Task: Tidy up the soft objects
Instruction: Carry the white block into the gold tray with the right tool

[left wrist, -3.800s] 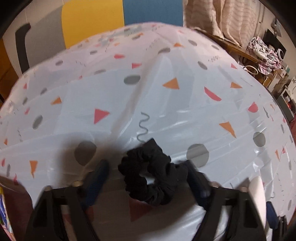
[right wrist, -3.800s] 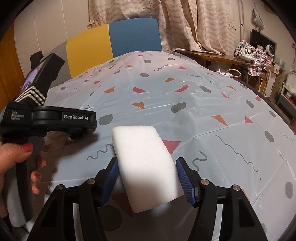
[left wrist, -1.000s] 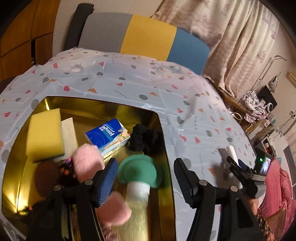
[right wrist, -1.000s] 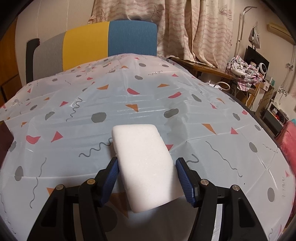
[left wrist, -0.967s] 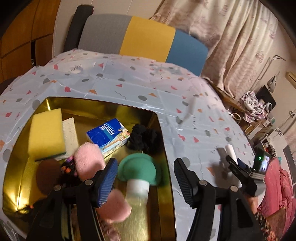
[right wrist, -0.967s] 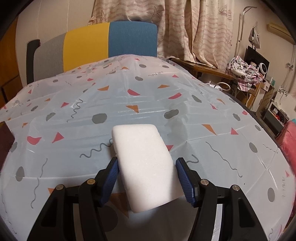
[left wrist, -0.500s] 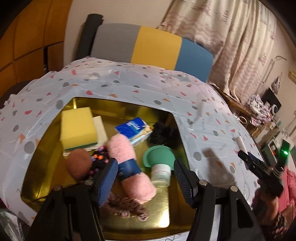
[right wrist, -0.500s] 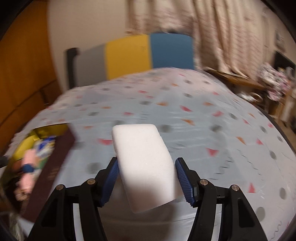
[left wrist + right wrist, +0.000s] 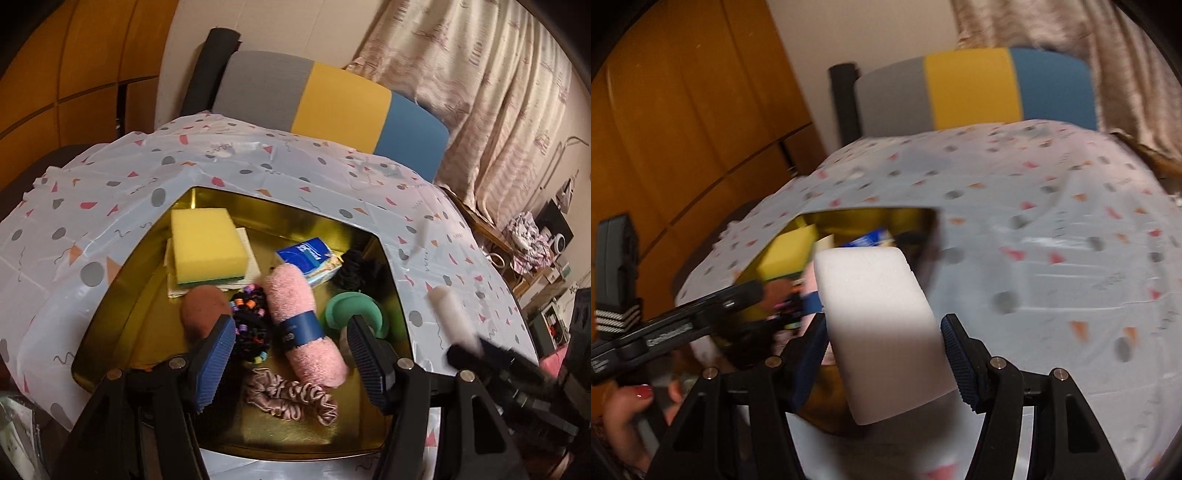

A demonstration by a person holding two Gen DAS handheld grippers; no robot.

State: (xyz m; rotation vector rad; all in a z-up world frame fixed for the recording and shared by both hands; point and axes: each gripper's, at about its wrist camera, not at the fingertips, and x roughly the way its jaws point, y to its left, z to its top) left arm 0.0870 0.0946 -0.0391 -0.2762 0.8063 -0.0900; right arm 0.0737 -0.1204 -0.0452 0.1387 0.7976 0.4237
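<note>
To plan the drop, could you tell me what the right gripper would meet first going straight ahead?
Probably the gold tray beyond the white sponge in the right gripper; depth is blurred.

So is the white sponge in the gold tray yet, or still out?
Out. The white sponge is clamped in the right hand-held gripper, off the gold tray's right side in the left wrist view.

The white sponge (image 9: pixel 882 325) is hiding most of the gold tray (image 9: pixel 849 218); the tablecloth (image 9: pixel 1071 240) at three o'clock is blurring.
</note>
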